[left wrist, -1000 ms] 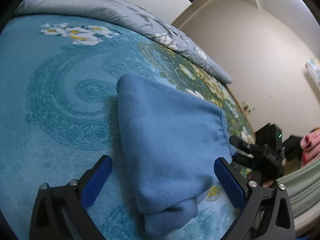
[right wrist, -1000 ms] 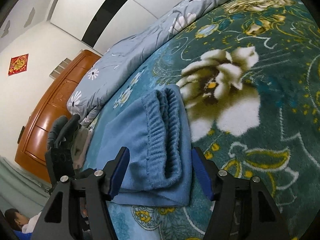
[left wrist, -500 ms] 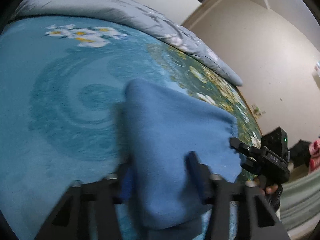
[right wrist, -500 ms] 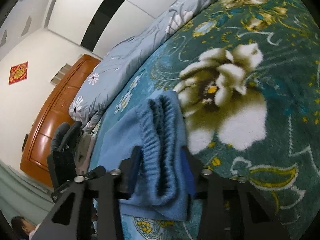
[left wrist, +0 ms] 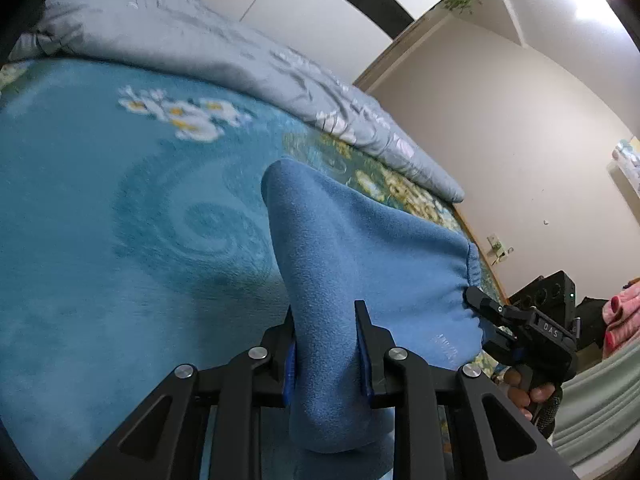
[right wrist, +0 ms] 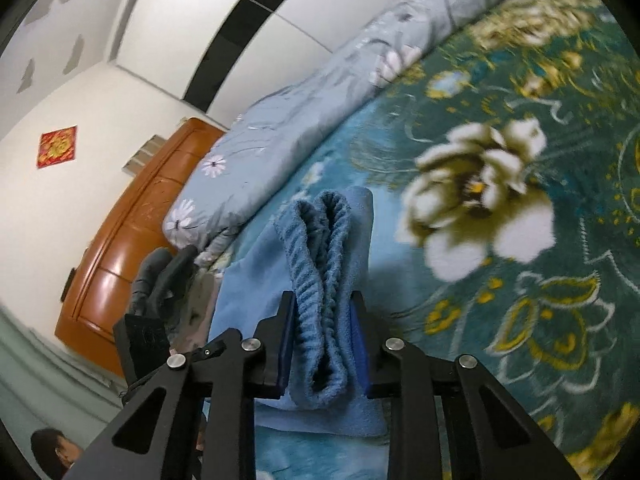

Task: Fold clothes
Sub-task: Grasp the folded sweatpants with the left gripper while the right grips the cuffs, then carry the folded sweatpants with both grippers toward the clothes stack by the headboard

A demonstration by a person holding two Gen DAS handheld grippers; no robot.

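Observation:
A folded blue fleece garment [left wrist: 360, 264] lies on a teal flowered blanket [left wrist: 100, 220] on the bed. My left gripper [left wrist: 326, 354] is shut on its near folded end and bunches the cloth upward. In the right wrist view my right gripper [right wrist: 324, 344] is shut on the garment's ribbed elastic waistband [right wrist: 320, 264]. The right gripper also shows in the left wrist view [left wrist: 516, 332] at the garment's far right edge. The left gripper shows in the right wrist view [right wrist: 160, 288] at the left.
A rolled grey floral quilt [left wrist: 224, 56] lies along the far side of the bed; it also shows in the right wrist view [right wrist: 320, 96]. A brown wooden headboard [right wrist: 120, 248] stands at the left. A pink cloth [left wrist: 624, 304] lies at the right edge.
Both grippers were open around the garment's ends a second ago. Both have closed on the cloth, and the garment's ends are now pinched and raised a little.

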